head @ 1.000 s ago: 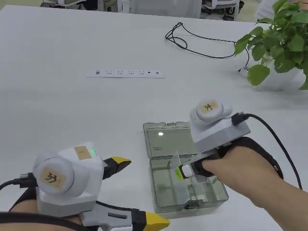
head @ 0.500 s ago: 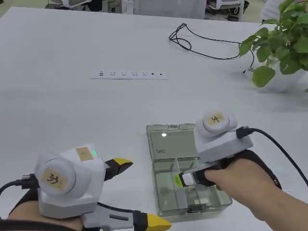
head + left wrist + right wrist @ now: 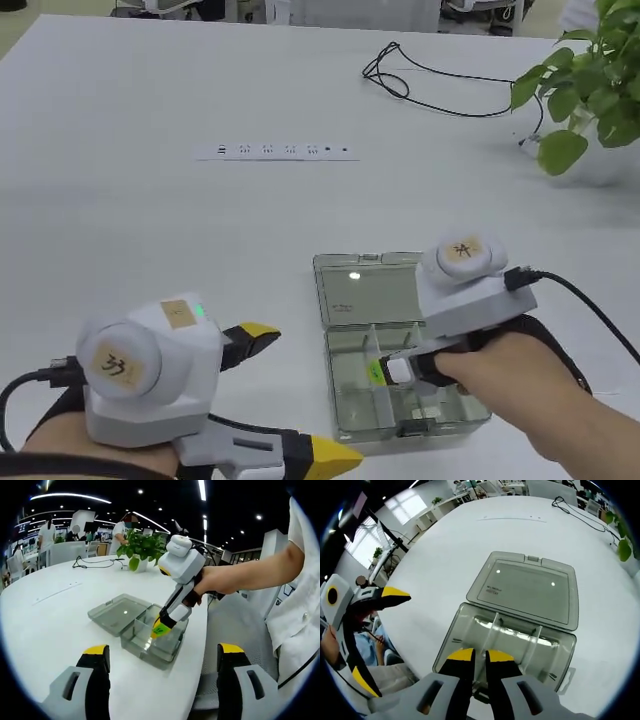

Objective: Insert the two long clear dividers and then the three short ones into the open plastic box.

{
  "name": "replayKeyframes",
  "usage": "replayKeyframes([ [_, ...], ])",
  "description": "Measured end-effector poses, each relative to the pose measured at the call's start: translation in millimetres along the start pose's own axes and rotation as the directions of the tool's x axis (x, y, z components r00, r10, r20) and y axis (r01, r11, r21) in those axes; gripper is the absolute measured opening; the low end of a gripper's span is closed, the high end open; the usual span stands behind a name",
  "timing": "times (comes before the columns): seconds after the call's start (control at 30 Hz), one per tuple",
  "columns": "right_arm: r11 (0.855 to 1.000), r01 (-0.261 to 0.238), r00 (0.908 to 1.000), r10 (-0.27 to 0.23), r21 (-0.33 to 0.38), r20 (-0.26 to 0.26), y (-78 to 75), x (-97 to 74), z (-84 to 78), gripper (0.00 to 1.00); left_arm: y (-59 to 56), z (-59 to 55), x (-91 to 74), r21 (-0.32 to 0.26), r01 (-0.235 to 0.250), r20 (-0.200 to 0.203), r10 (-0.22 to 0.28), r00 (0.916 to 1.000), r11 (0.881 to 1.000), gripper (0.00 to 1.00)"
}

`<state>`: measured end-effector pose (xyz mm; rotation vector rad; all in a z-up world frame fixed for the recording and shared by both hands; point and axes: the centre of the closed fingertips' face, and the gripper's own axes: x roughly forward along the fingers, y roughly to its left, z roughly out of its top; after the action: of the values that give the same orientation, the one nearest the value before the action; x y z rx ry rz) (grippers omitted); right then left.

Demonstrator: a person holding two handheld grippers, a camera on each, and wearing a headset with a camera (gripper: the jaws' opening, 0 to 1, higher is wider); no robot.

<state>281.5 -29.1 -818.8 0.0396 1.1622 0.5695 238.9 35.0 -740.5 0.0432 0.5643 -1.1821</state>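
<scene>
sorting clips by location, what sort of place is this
Most likely an open-plan office: a large white table with a power strip on it, a potted plant at its edge, and, in the left gripper view, strip ceiling lights overhead.

Smoky grey translucent box point(image 3: 365, 290), yellow-tipped left claw point(image 3: 303, 395), yellow-tipped right claw point(image 3: 480, 656), white table point(image 3: 150, 230), green plant point(image 3: 590, 70).

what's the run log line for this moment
left claw: open, apart from plastic box | right claw: nearly shut, tips down in plastic box | dividers: some seated, count unclear
</scene>
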Motion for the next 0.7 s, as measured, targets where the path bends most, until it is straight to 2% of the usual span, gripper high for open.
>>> replayKeyframes([
  [0.23,1.000,-0.019,0.9998,0.019,0.001,0.009,0.3,1.1,-0.6,0.10,-4.0,5.7,-3.6,-0.009,-0.037,0.006,0.037,0.9993,0.999,0.90],
  [0.47,0.998,-0.070,0.9969,0.070,-0.005,0.036,1.5,0.0,-1.6,0.12,-8.1,11.6,-10.2,-0.005,-0.082,0.000,0.082,0.9966,0.997,0.91],
  [0.7,0.992,-0.127,0.9886,0.128,-0.028,0.078,3.8,-13.5,-1.4,0.18,-8.7,14.9,-21.0,-0.009,-0.142,-0.002,0.142,0.9898,0.990,0.92],
])
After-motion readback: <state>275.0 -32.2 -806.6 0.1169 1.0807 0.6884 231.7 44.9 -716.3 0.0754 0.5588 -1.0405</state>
